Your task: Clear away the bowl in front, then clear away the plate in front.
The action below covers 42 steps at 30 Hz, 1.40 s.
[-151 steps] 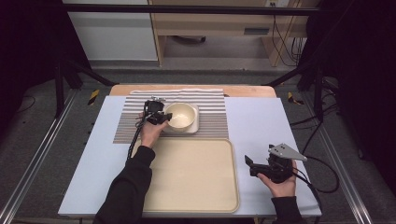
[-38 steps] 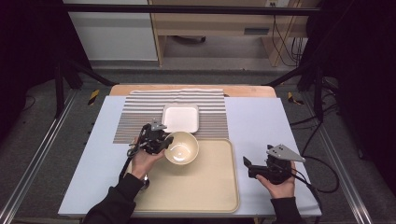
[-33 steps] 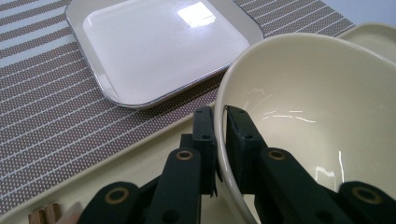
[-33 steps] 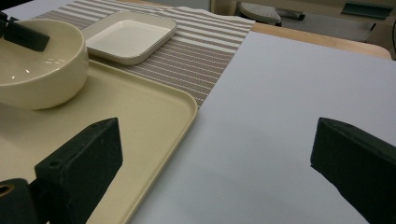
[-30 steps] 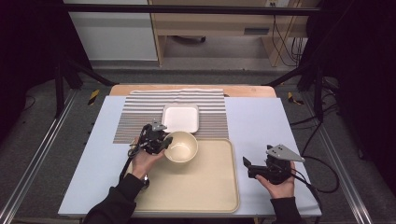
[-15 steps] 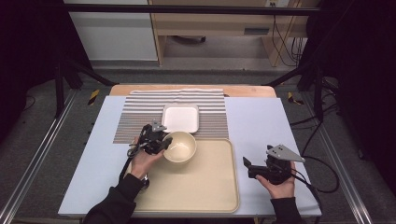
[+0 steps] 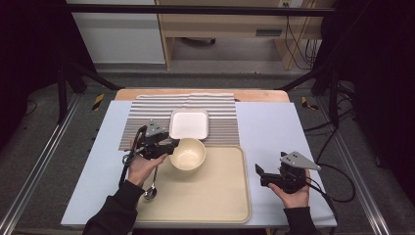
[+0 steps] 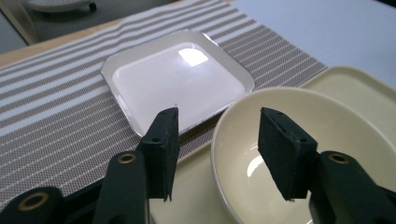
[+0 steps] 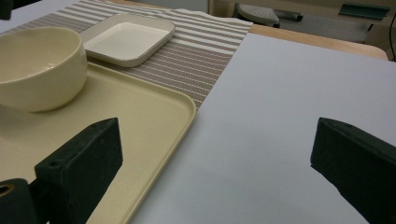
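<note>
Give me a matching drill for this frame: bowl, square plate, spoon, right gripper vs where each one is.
Things:
1. bowl
2. square plate
3. spoon
4. right gripper

Places:
A. on the striped mat
B. over bare table right of the tray
C. on the tray, far left corner
D. along the tray's left edge, below the left hand

Pairs: 1-C, 2-A, 3-D, 4-B

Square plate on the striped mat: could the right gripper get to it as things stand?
Probably yes. The right gripper is open and empty, and the plate lies uncovered; the bowl sits nearer but not over it.
</note>
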### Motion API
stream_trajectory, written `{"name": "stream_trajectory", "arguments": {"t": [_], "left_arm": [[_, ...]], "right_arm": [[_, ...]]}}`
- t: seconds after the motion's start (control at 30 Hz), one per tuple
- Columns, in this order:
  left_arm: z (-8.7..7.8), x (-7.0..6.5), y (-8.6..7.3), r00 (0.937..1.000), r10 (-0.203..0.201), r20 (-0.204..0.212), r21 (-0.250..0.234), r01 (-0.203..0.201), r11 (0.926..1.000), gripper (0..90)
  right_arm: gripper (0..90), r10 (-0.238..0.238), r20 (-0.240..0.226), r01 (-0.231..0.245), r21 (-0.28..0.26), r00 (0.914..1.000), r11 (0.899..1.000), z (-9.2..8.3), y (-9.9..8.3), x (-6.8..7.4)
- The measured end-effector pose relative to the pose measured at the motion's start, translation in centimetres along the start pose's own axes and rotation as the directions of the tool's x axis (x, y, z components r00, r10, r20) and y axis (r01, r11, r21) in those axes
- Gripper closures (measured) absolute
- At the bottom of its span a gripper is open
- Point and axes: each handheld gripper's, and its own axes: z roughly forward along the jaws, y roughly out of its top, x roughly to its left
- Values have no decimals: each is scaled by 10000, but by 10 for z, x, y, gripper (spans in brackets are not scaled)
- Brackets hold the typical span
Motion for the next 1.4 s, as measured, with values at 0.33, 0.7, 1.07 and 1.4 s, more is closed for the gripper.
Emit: {"name": "stream_trajectory", "arguments": {"t": [0.33, 0.7, 1.07, 1.4], "left_arm": [[-15, 15, 15, 10000, -17, -79, -700, 12, 9975, 350], [-16, 23, 23, 9999, -28, -100, -878, 19, 9961, 331], [-3, 41, 44, 9989, -119, -444, -913, 78, 9958, 331], [26, 51, 46, 9983, -145, -561, -574, 112, 9983, 351]], "right_arm": [[25, -38, 17, 38, -21, 10000, 10000, 0, 1, 0], [25, -23, 62, 23, -86, 10000, 10000, -2, 2, -2], [26, 48, 31, -47, -161, 10000, 9999, -4, 3, -3], [27, 68, 21, -68, -201, 10000, 9998, -5, 4, -4]]}}
